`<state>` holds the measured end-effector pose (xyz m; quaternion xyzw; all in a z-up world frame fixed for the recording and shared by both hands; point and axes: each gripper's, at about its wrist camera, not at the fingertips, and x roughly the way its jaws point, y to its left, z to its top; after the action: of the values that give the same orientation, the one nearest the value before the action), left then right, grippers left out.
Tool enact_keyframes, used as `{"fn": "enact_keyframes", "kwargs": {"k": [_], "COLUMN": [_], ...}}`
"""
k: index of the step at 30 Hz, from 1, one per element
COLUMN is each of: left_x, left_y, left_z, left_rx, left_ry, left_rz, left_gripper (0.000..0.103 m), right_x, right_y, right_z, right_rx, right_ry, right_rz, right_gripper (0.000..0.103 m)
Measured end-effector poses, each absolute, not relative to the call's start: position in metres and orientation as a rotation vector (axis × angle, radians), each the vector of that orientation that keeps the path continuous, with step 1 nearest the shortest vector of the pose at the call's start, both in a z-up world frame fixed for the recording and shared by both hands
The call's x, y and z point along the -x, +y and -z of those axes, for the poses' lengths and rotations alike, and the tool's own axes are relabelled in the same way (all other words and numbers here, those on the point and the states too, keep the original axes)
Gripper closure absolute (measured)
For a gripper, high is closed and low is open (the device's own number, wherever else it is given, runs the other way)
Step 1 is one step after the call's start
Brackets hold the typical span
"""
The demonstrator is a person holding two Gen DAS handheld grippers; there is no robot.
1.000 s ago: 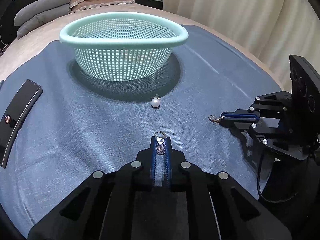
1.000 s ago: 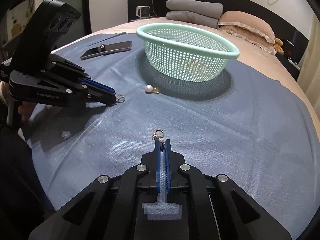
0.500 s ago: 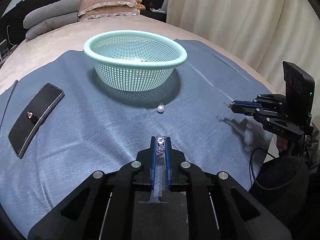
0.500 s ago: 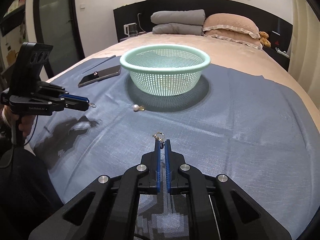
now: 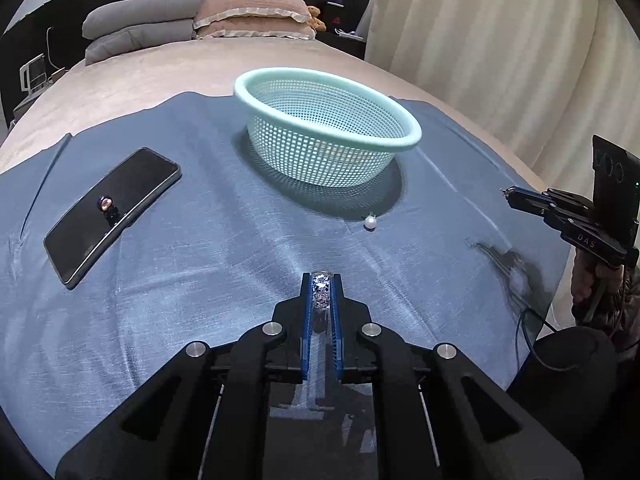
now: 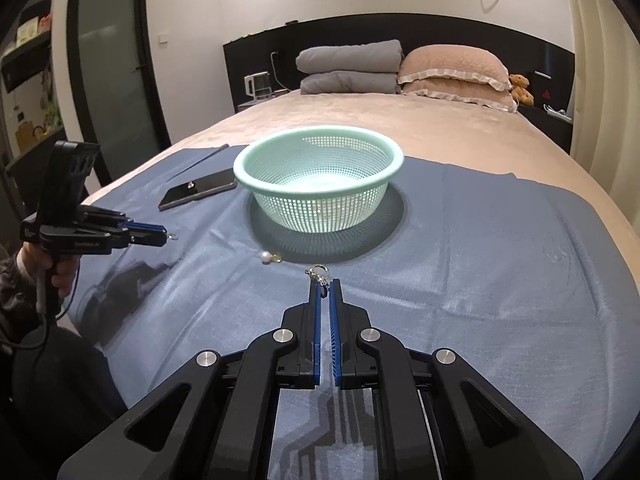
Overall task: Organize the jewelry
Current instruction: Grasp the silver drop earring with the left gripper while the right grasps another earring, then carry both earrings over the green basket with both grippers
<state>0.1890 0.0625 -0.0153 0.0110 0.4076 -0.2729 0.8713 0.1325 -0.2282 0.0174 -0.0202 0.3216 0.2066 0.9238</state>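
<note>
Two pieces now lifted clear of blue cloth: sparkly ring pinched in your left tongs, clasp charm pinched in right tongs, both nearly closed. Both tongs have risen and pulled back from basket. Pearl remains on cloth beside basket. Next likely: carry both over rim, drop.

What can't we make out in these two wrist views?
- Basket contents: both views, mesh wall and rim hide the floor.
- Sparkly piece in the left hand-held gripper: left wrist view, blue pads cover most of it.
- Clasp in the right hand-held gripper: too small to identify.
- Small object on the phone: too small.
</note>
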Motion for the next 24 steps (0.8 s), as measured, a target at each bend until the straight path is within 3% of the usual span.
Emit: {"fn": "enact_keyframes", "kwargs": {"k": [7,24], "left_x": [-0.183,-0.178], "left_y": [0.085,0.078], "left_z": [0.02,0.001], "left_rx": [0.029,-0.03], "left_ry": [0.836,0.598], "left_rz": [0.551,0.609], "left_gripper": [0.094,0.094], "right_x": [-0.135,-0.156], "right_y": [-0.229,-0.22], "right_z": [-0.019,-0.003], "right_rx": [0.044,0.01], "right_ry": [0.653,0.648], "right_rz": [-0.427,-0.504], "right_gripper": [0.099,0.099]}}
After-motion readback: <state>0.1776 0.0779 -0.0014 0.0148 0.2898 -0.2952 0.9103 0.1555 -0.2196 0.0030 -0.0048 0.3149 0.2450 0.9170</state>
